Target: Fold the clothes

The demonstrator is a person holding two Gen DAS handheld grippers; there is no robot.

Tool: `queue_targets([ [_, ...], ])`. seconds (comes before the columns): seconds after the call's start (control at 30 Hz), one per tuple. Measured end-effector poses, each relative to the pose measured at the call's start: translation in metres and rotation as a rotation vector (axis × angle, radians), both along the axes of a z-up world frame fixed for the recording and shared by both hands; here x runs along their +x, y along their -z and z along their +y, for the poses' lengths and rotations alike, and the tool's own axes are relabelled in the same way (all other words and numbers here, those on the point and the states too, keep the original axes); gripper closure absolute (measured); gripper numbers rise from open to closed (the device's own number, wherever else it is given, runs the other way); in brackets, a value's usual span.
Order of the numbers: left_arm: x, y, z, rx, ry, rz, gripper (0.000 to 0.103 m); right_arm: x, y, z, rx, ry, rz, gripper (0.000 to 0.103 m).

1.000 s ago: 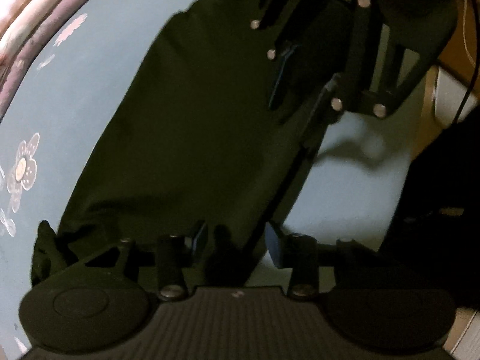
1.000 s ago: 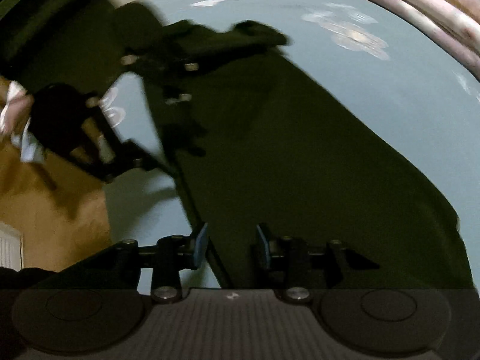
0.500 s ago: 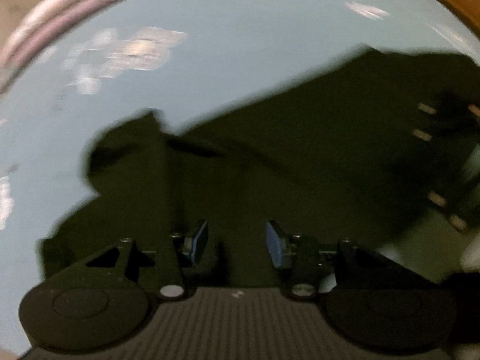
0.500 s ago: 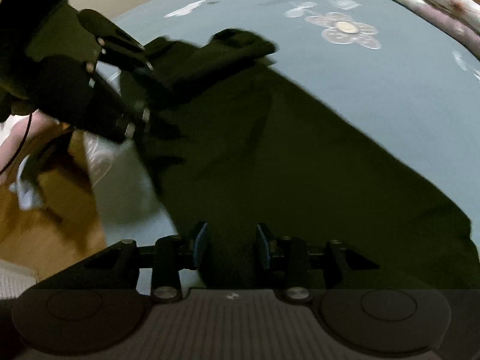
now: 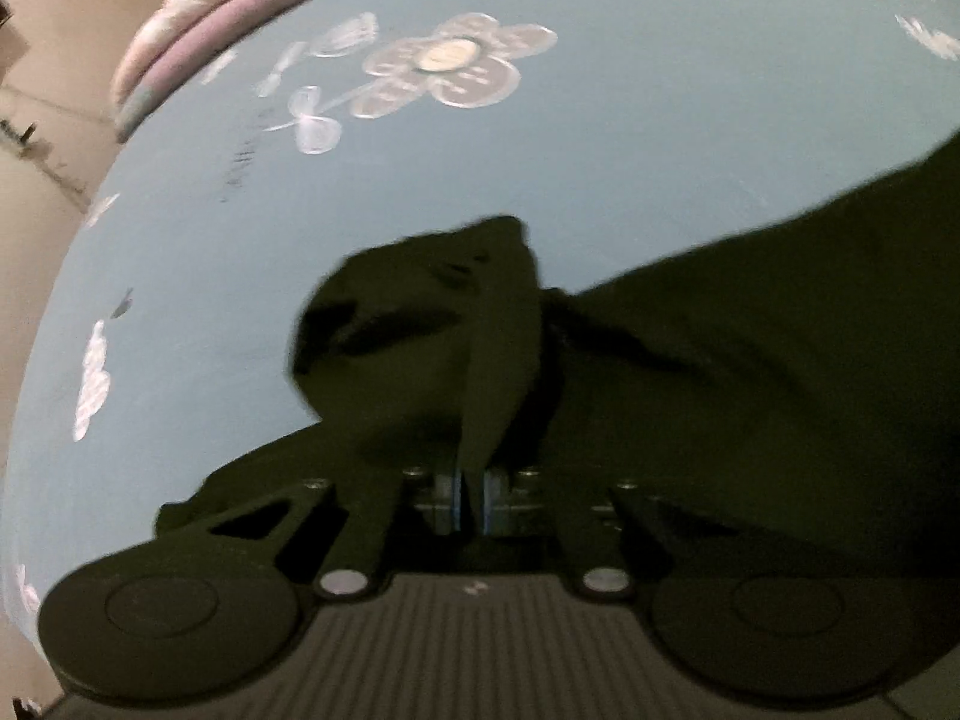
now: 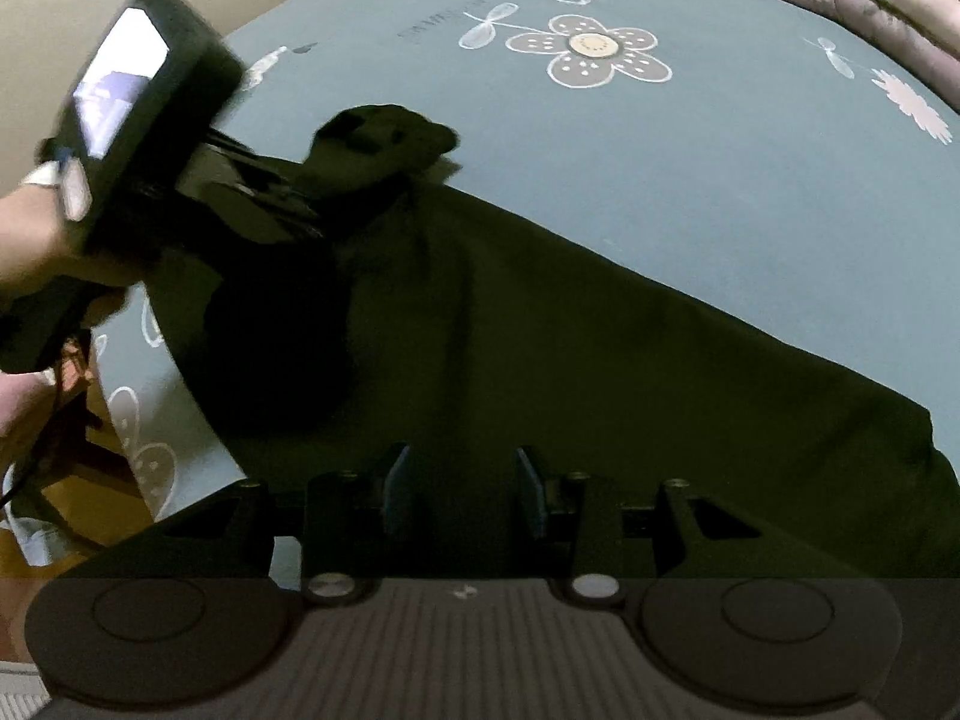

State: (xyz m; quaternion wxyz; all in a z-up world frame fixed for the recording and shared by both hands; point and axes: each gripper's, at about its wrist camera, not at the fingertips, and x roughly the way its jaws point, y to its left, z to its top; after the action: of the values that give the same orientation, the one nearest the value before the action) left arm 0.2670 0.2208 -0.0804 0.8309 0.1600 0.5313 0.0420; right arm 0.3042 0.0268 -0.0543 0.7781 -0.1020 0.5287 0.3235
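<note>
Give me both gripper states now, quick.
Left gripper: shut on a fold of the dark garment.
Right gripper: open, over the garment, gripping nothing.

I could not see the dark garment whole, since it ran past the frame edges, and my left gripper was blurred.

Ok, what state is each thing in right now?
Left gripper: shut on a fold of the garment.
Right gripper: open, over the garment, no cloth pinched.
Garment: dark, spread on the sheet, one end bunched up by the left gripper.
Sheet: blue, floral, lying flat.
</note>
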Motion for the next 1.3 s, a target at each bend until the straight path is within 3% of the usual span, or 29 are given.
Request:
queue_targets([
  [0.17,-0.026,-0.033,0.041,-0.072,-0.131,-0.046,0.100,0.003,0.008,0.004,-0.032,0.003,0.012,0.059],
  [0.27,-0.045,-0.041,0.073,-0.120,-0.273,-0.040,0.100,0.004,0.010,0.008,-0.040,-0.002,0.017,0.059],
  [0.37,-0.067,-0.032,0.107,-0.187,-0.434,0.004,0.097,0.004,0.009,0.014,-0.044,-0.009,0.016,0.059],
  [0.5,-0.095,-0.003,0.144,-0.331,-0.642,0.083,0.085,0.005,0.007,0.020,-0.050,-0.026,0.014,0.059],
  [0.6,-0.103,0.003,0.161,-0.413,-0.708,0.078,0.071,0.005,0.004,0.022,-0.049,-0.038,0.010,0.055],
  [0.73,-0.108,-0.006,0.168,-0.470,-0.641,0.082,0.055,0.007,0.004,0.021,-0.056,-0.039,0.016,0.054],
  [0.8,-0.107,-0.009,0.167,-0.449,-0.575,0.122,0.050,0.009,0.003,0.022,-0.058,-0.040,0.012,0.054],
  [1.0,-0.115,-0.029,0.140,-0.263,-0.335,0.192,0.046,0.011,-0.001,0.025,-0.051,-0.041,0.001,0.054],
  [1.1,-0.109,-0.047,0.120,-0.203,-0.233,0.116,0.045,0.012,-0.002,0.022,-0.039,-0.035,0.003,0.054],
  [1.17,-0.101,-0.052,0.095,-0.186,-0.134,0.076,0.035,0.012,-0.001,0.022,-0.037,-0.027,0.006,0.054],
  [1.23,-0.089,-0.045,0.062,-0.148,-0.025,0.050,0.035,0.011,0.001,0.022,-0.038,-0.023,0.014,0.054],
  [1.3,-0.082,-0.027,0.029,-0.039,0.054,0.037,0.035,0.010,0.002,0.021,-0.040,-0.021,0.017,0.054],
])
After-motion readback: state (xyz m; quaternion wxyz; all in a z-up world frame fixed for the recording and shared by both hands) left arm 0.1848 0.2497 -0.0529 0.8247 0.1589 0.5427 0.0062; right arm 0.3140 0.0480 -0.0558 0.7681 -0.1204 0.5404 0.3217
